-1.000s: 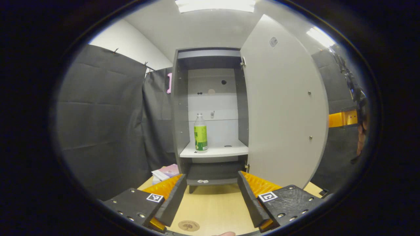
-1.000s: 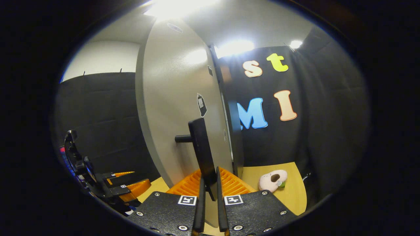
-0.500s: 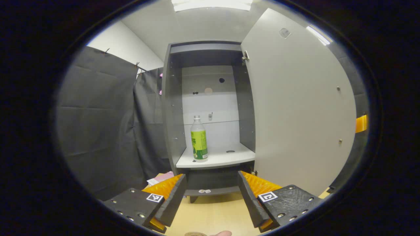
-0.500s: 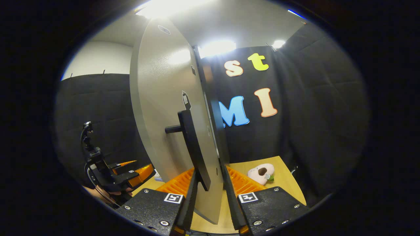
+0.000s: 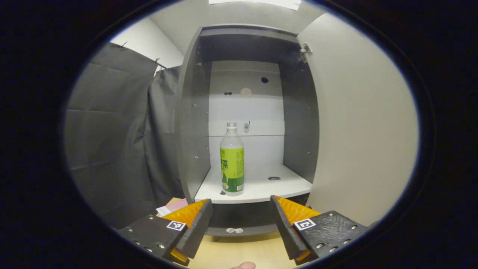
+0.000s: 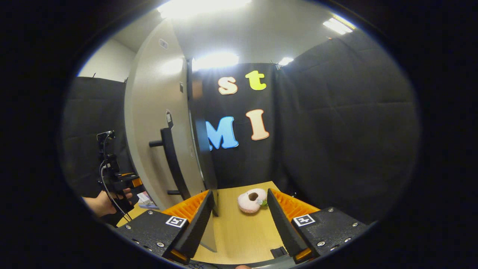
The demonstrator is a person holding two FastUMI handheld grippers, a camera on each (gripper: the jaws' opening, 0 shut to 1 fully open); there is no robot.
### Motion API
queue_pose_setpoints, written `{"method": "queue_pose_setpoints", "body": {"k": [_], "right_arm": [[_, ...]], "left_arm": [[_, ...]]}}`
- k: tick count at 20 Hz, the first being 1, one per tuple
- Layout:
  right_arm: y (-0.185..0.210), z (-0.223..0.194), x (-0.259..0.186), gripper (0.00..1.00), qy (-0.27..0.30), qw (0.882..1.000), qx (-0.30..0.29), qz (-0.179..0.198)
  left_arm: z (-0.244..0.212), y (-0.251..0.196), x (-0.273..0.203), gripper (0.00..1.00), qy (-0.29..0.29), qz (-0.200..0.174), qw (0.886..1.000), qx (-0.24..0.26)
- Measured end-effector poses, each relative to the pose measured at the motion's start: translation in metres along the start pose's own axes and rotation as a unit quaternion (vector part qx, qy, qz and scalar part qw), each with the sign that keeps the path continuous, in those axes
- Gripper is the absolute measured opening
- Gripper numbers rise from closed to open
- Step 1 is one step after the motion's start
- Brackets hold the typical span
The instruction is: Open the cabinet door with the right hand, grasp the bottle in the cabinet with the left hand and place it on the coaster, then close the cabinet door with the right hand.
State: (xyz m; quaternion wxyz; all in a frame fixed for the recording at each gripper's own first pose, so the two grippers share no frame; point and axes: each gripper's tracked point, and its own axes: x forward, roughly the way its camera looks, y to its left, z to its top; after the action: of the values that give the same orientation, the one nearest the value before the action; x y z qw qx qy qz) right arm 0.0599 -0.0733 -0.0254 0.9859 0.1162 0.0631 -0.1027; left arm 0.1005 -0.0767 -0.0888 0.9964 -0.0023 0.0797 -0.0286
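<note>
In the left gripper view a clear bottle with a green label stands upright on the white shelf of the open grey cabinet. My left gripper is open, below and in front of the shelf, apart from the bottle. The cabinet door is swung out on the right. In the right gripper view the door stands open with its dark handle to the left of my right gripper, which is open and holds nothing. A hand with the left gripper shows far left.
A wooden tabletop lies below both grippers. A pink plush toy rests on it ahead of the right gripper. Pink and white packets lie left of the cabinet's foot. Black cloth walls surround the booth.
My right gripper has opened, let go of the door handle and drawn back to the right. My left gripper has moved closer to the cabinet, so the bottle looks larger.
</note>
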Motion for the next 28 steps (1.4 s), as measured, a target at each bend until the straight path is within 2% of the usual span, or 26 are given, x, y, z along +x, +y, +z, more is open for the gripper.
{"method": "queue_pose_setpoints", "body": {"k": [3, 8, 12, 15, 21, 23, 25, 26, 27, 28], "right_arm": [[-0.010, -0.008, 0.002, 0.90, 0.008, 0.999, 0.023, -0.029], [-0.010, -0.027, 0.017, 0.90, 0.018, 0.997, 0.030, -0.065], [-0.002, -0.036, 0.033, 0.90, 0.025, 0.997, 0.015, -0.077], [0.005, -0.036, 0.044, 0.90, 0.024, 0.996, 0.011, -0.080], [0.008, -0.037, 0.060, 0.90, 0.027, 0.995, 0.005, -0.092], [0.007, -0.040, 0.061, 0.90, 0.031, 0.995, -0.002, -0.096], [0.007, -0.040, 0.060, 0.90, 0.031, 0.995, -0.010, -0.098], [0.008, -0.040, 0.060, 0.90, 0.032, 0.994, -0.012, -0.100], [0.007, -0.039, 0.059, 0.90, 0.031, 0.994, -0.012, -0.100], [0.006, -0.039, 0.058, 0.90, 0.030, 0.994, -0.011, -0.102]], "left_arm": [[0.003, 0.010, 0.037, 0.89, -0.003, 0.004, 1.000, -0.004], [0.022, 0.016, 0.084, 0.89, -0.037, 0.004, 0.997, 0.069], [0.031, 0.007, 0.107, 0.88, -0.057, -0.010, 0.995, 0.086], [0.034, 0.018, 0.121, 0.91, -0.067, 0.007, 0.994, 0.082], [0.044, 0.014, 0.156, 0.88, -0.081, -0.015, 0.995, 0.062], [0.047, 0.010, 0.162, 0.91, -0.091, -0.020, 0.994, 0.059], [0.046, 0.008, 0.165, 0.86, -0.092, -0.020, 0.994, 0.060], [0.043, 0.007, 0.168, 0.90, -0.092, -0.023, 0.994, 0.057], [0.047, 0.007, 0.166, 0.72, -0.093, -0.018, 0.994, 0.057], [0.046, 0.012, 0.166, 0.68, -0.091, -0.005, 0.994, 0.063]]}}
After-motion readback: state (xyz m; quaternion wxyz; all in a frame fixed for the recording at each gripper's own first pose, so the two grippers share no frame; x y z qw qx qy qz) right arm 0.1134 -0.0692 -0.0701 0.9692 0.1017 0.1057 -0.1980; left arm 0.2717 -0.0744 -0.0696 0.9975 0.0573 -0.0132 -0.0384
